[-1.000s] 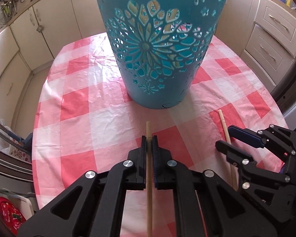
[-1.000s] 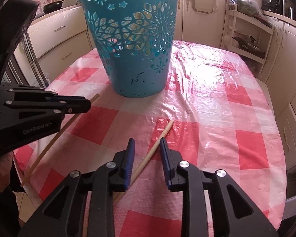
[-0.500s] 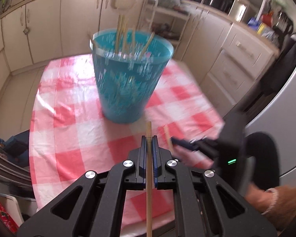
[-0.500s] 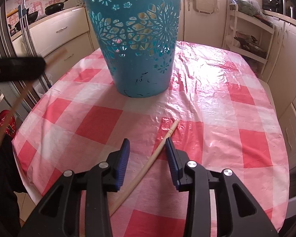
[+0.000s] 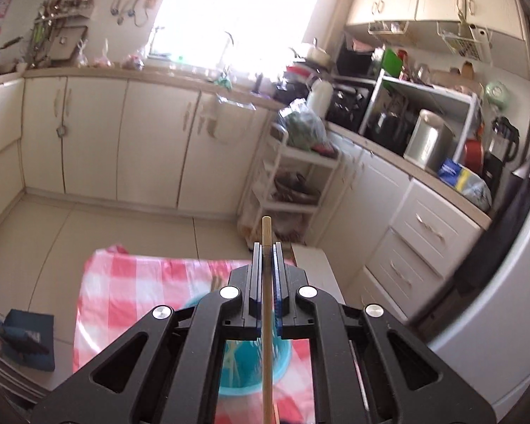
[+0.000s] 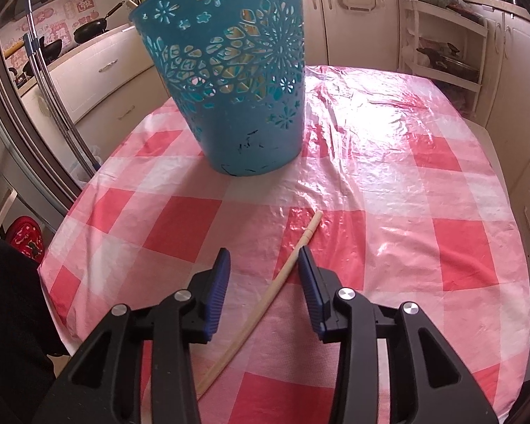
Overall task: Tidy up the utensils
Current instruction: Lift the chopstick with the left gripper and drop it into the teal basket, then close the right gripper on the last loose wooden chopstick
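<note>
While a chopstick point(image 5: 266, 304) is clamped between the closed jaws of the left gripper point(image 5: 266, 247), it is held high above the table, pointing forward along the fingers, with its tip poking out past them. Directly beneath it, a teal basket point(image 5: 254, 364) is seen through the gripper frame, blurred, standing on the red-and-white checked cloth point(image 5: 123, 282).

A second chopstick point(image 6: 265, 304) is seen in the right view, lying flat on the cloth point(image 6: 424, 183). It is straddled by the right gripper point(image 6: 263, 268), whose jaws are spread apart with nothing held; the stick runs diagonally between them, nearer the right pad, touching neither. The basket point(image 6: 229, 81) stands well beyond its far end.

The stick is judged light, thin, stiff and smooth, so it could roll or slip on the glossy plastic cloth. It would best be pinched around its middle, across its width, so that it hangs balanced. The stick already held looks ready to be dropped into the basket.
</note>
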### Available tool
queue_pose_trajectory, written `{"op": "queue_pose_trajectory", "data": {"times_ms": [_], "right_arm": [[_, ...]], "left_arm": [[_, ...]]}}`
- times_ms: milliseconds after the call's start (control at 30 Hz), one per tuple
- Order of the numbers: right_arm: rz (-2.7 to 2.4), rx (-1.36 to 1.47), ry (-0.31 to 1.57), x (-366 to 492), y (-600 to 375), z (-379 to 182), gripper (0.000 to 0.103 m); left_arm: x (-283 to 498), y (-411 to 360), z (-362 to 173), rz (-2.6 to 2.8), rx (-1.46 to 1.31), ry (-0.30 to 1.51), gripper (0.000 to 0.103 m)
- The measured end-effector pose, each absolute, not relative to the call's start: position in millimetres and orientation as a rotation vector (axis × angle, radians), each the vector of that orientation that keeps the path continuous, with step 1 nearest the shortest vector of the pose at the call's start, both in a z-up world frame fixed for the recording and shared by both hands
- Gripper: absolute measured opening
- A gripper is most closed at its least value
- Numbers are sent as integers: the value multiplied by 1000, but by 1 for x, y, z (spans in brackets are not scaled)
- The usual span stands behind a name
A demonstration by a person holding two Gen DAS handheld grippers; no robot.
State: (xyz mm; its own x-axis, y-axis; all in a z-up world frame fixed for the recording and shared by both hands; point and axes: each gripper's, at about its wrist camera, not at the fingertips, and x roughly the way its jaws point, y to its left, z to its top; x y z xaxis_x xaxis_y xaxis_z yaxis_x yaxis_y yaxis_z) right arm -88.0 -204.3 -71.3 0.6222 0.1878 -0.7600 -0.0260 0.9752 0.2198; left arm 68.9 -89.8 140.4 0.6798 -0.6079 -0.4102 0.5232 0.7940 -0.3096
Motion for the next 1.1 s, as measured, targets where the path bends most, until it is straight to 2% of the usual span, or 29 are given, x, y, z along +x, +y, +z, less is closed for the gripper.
{"op": "queue_pose_trajectory", "data": {"times_ms": [333,700,767,800,833,867,900,933,1033,1100], "right_arm": [[135,208,898,-87,-207,-71,43],[140,212,907,-88,-209,-70,43],[139,215,916,-90,-210,-69,43],[137,215,922,-92,-211,-69,43],[135,214,927,-94,-212,-69,43],[130,212,932,-95,-212,-69,43],[121,209,937,-97,-212,-69,43],[116,206,940,-98,-213,-69,43],[93,197,946,-97,-211,-69,42],[65,173,949,-93,-207,-69,37]], "left_arm": [[125,-111,125,-479,-196,423,5],[123,-119,67,-443,-56,555,5],[113,-111,65,-435,-36,562,9],[106,-105,65,-429,-30,556,17],[99,-96,68,-418,-31,544,31],[91,-87,69,-405,-36,533,39],[83,-76,72,-388,-48,515,53],[76,-65,73,-376,-62,497,60],[57,-29,75,-338,-109,458,64],[51,-6,72,-296,-143,445,66]]}}
